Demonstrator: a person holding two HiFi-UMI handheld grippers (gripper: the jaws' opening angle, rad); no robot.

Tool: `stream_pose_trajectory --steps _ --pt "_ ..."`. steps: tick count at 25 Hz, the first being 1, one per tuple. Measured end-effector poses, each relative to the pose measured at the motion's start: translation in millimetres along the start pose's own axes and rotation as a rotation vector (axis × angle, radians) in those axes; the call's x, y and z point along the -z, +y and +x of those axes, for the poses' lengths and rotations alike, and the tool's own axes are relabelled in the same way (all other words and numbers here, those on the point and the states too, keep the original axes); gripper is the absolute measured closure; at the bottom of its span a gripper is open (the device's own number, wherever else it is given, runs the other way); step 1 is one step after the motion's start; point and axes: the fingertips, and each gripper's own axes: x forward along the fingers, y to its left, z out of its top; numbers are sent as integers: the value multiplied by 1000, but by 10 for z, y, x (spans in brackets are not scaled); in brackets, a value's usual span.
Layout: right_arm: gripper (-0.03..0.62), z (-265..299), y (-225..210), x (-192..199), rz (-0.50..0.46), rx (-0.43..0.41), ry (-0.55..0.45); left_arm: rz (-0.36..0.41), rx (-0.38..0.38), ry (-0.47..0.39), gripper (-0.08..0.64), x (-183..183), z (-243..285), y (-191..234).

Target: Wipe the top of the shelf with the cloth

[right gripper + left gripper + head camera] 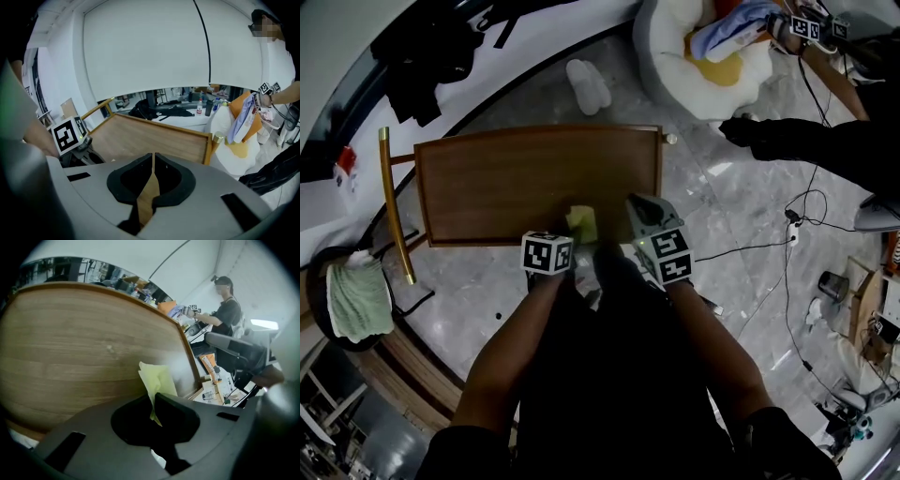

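Note:
The shelf's brown wooden top (525, 178) lies below me, with a raised rim. A small yellow cloth (582, 221) rests on it by the near edge. My left gripper (573, 236) is shut on that cloth. In the left gripper view the cloth (158, 379) sticks up from between the closed jaws of the left gripper (153, 403), over the shelf top (84, 352). My right gripper (640, 206) hovers just right of the cloth at the near right part of the shelf. The jaws of the right gripper (153, 161) are shut with nothing held, above the shelf top (140, 136).
A white cushion (670, 66) piled with clothes sits beyond the shelf's far right corner. A person in black (825, 141) stands to the right, and cables (787, 225) trail on the grey floor. A brass rail (394, 206) and a green towel (356, 300) lie left.

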Motion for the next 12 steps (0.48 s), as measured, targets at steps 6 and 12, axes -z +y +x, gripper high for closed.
stream_pose_trajectory --steps 6,12 --pt "563 248 467 -146 -10 -19 0 -79 -80 -34 534 100 -523 724" --pt "563 518 944 -307 -40 -41 -11 -117 -150 -63 534 183 -1016 1466"
